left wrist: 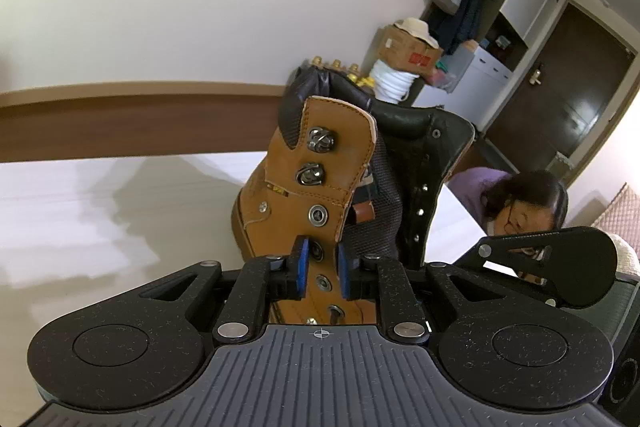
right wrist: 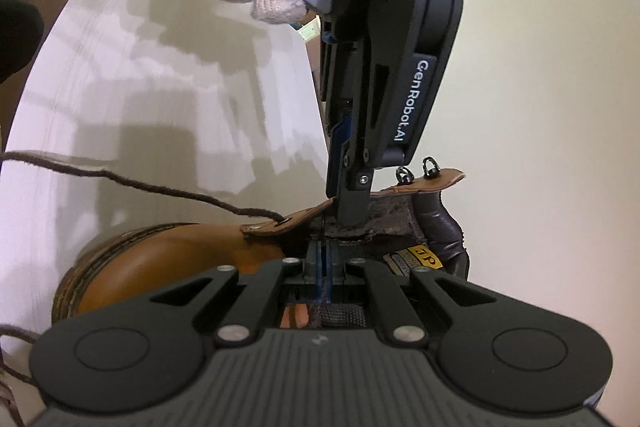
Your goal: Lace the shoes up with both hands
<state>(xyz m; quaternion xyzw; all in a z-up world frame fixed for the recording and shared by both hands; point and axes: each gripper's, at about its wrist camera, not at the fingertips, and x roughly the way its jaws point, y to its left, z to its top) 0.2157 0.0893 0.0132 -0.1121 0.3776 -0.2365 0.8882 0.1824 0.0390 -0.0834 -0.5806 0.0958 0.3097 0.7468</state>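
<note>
You were mid-lacing: the boot lay on the worktop, your left gripper clamped on its eyelet flap, your right gripper pinched together at the tongue (lace trailing loose). Next, I judge, came threading another eyelet.

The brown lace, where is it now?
In the right wrist view, the brown lace runs from the left edge across the white table into an eyelet on the boot's flap.

The boot's lowest eyelets sink behind the left gripper, so its toe goes unseen in the left wrist view. In the right wrist view the brown lace runs off the left edge. Whether the right gripper pinches lace cannot be told; the boot label's small print is illegible.
</note>
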